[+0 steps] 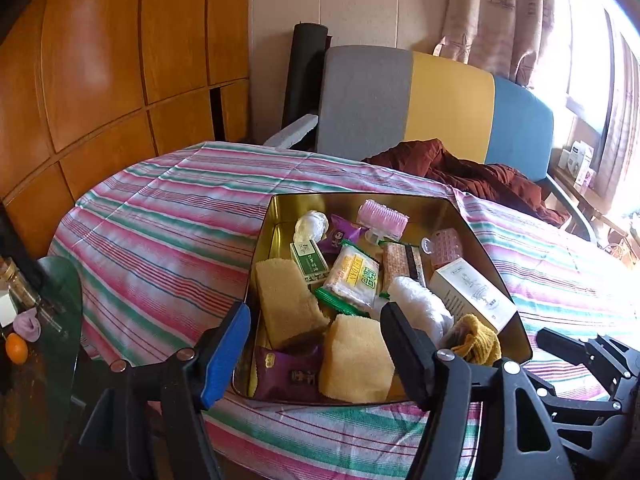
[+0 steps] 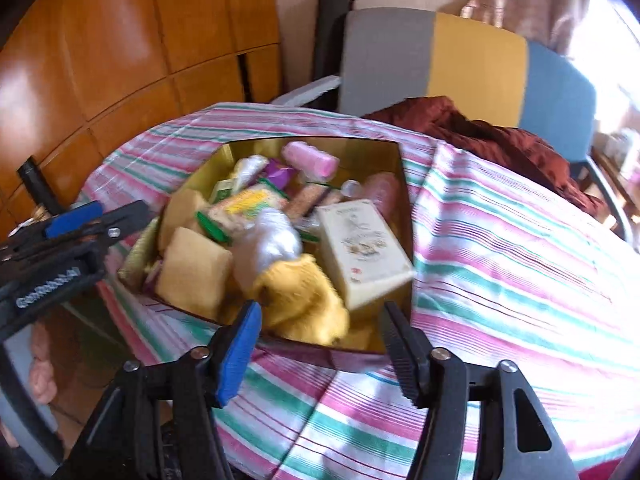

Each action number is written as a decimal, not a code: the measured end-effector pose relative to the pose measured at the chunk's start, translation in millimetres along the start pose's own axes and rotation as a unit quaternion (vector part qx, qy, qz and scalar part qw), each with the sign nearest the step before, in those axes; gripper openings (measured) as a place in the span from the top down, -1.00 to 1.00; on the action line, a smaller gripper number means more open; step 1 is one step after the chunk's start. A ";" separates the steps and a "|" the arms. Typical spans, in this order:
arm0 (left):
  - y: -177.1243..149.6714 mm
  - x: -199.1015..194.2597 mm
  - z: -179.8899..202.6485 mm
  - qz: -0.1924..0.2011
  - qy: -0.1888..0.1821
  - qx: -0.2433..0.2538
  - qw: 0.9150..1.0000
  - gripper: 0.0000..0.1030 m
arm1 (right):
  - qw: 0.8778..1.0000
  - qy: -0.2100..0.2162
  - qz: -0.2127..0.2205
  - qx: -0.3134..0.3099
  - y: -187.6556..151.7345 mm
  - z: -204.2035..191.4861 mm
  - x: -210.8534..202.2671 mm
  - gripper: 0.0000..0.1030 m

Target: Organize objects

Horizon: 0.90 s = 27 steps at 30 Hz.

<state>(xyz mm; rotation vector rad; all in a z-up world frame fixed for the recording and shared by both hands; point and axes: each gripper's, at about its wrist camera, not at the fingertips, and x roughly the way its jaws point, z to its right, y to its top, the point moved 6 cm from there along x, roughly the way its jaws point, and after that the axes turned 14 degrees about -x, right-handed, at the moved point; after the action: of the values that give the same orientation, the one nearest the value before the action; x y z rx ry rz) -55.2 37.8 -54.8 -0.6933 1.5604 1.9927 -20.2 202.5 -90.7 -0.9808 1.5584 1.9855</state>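
An open gold tin (image 1: 320, 204) sits on the striped tablecloth, full of small items. Inside lie two yellow sponges (image 1: 284, 304), a purple snack packet (image 1: 284, 372), a green-and-white cracker packet (image 1: 352, 280), a white carton (image 1: 472, 296), a yellow cloth (image 1: 480, 338), a white plastic bundle (image 1: 416, 308) and a pink hair roller (image 1: 382, 218). My left gripper (image 1: 316, 344) hovers open over the tin's near left corner, holding nothing. My right gripper (image 2: 320, 348) stands open at the tin's (image 2: 402, 184) near edge, just in front of the yellow cloth (image 2: 304, 300) and the carton (image 2: 360, 248). The right wrist view is blurred.
The striped cloth (image 1: 160, 232) covers a round table with bare room left and right of the tin. Behind stands a grey, yellow and blue chair (image 1: 440, 100) with a dark red garment (image 1: 480, 176). A wooden cabinet (image 1: 100, 80) and a glass side table (image 1: 60, 300) are at left.
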 end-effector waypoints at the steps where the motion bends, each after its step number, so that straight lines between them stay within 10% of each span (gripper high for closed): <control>1: -1.4 -0.9 0.7 -0.001 0.002 -0.001 1.000 -0.34 | 1.000 -0.004 0.002 0.007 -1.5 3.5 -1.1 -0.41; 8: -10.7 -8.7 2.9 -0.012 0.004 -0.003 1.000 -0.34 | 0.996 -0.042 0.035 0.066 -2.9 33.7 -17.4 -0.99; 27: -12.1 -18.9 12.6 -0.015 -0.020 -0.023 0.999 -0.13 | 0.996 -0.062 0.050 0.046 19.9 31.5 -24.0 -0.99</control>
<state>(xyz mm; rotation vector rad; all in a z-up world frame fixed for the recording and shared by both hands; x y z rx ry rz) -34.1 51.0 -48.2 -0.6874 1.4776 2.0136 -26.8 229.3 -56.0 -0.7420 1.6436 1.9806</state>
